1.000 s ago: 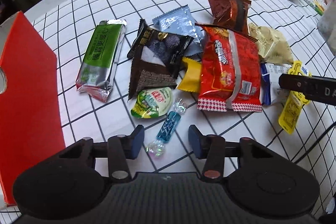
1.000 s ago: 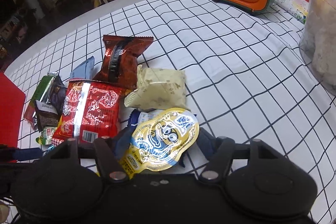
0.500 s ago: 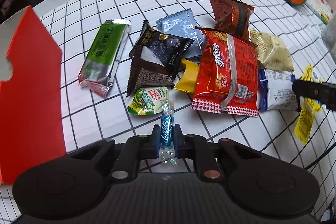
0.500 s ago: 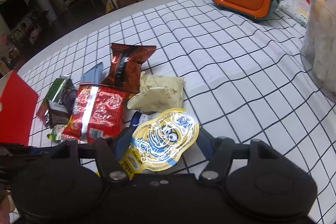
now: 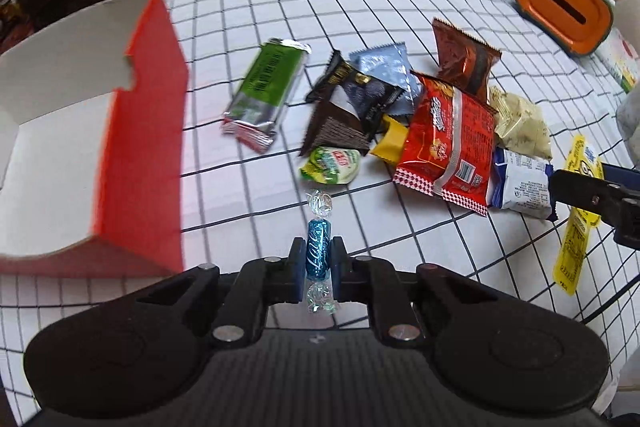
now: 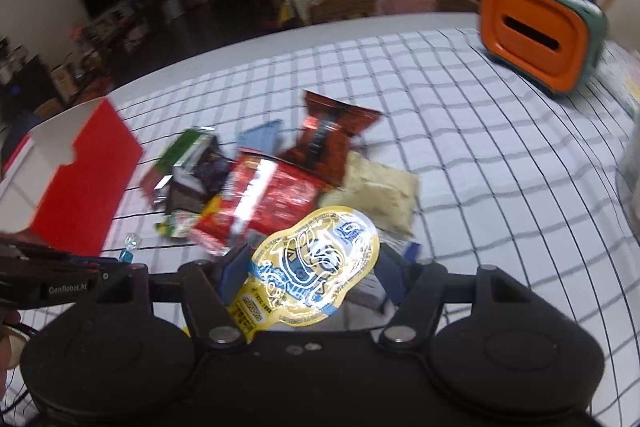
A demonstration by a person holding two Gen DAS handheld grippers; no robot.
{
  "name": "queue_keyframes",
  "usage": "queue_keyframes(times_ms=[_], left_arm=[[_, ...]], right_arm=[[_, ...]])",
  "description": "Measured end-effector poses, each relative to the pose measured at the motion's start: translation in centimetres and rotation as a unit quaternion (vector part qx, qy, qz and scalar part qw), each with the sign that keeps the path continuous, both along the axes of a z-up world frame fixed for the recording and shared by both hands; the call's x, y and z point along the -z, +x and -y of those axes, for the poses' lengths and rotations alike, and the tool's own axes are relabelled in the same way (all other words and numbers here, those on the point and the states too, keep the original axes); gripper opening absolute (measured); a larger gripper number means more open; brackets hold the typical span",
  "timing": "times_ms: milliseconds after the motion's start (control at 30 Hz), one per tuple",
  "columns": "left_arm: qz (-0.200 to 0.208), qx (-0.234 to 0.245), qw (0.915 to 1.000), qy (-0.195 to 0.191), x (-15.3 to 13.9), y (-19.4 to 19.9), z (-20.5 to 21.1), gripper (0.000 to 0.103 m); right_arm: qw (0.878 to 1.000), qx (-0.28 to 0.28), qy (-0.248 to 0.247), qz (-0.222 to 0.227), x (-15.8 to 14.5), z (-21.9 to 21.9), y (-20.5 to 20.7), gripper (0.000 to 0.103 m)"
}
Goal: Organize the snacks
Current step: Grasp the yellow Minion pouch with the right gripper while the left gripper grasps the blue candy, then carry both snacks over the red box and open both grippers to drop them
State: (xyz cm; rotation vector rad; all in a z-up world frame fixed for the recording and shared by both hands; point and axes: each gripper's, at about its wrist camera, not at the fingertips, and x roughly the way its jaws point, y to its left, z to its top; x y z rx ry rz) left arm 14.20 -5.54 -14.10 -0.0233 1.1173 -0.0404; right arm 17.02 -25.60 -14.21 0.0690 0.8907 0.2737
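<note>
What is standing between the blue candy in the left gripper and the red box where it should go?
Nothing visible. The left gripper is shut on the blue wrapped candy, and the open red box lies to its left. Only bare checked tablecloth shows between them; the snack pile sits off to the right.

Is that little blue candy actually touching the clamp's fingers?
Touching. The left wrist view shows the blue candy squeezed between both fingers of the left gripper, no gap on either side.

Black claw (image 5: 318, 269), blue pads (image 5: 297, 267), silver screws
</note>
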Motion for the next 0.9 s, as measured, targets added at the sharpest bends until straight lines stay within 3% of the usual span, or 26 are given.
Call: queue_keyframes(times_ms=[633,900], left_arm=[[0.060,-0.038,0.9975,-0.004,-7.6,-2.2,-9.9,0.012],[0.073,-0.057,0.9956,0.013,-8.5,-1.2,-16.3,0.012]], right_arm=[[0.987,-0.143,-0.023,0.064,-6.6,-13.3,1.1,0.066],[0.978,-0.188,-0.039,0.080,-7.2,-21.0,2.2,0.066]])
